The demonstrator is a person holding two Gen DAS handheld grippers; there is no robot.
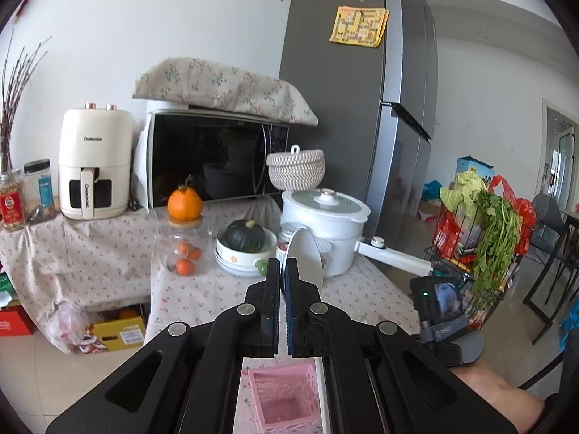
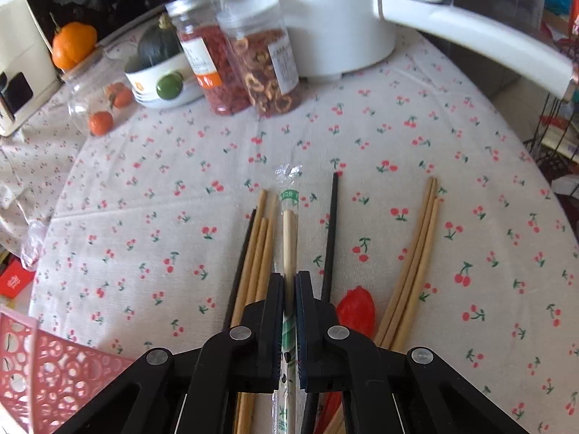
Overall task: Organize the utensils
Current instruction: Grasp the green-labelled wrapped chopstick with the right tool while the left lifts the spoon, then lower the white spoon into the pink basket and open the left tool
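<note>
In the left wrist view my left gripper (image 1: 281, 264) is shut on a white spoon (image 1: 307, 253), whose bowl sticks up past the right finger. A pink slotted basket (image 1: 282, 396) stands directly below it. In the right wrist view my right gripper (image 2: 289, 279) is shut on a pair of wooden chopsticks in a clear plastic sleeve (image 2: 288, 229), which points away over the cherry-print cloth. Loose wooden chopsticks (image 2: 258, 249) and a black chopstick (image 2: 241, 264) lie to its left. A second black chopstick (image 2: 331, 231), a red spoon (image 2: 356, 311) and more wooden chopsticks (image 2: 416, 260) lie to its right.
A red openwork basket (image 2: 47, 372) sits at the near left. Two jars of dried food (image 2: 246, 54), a bowl holding a green squash (image 2: 163, 79), a glass jar of oranges (image 2: 97, 105) and a white pot with a long handle (image 2: 470, 32) line the table's far side.
</note>
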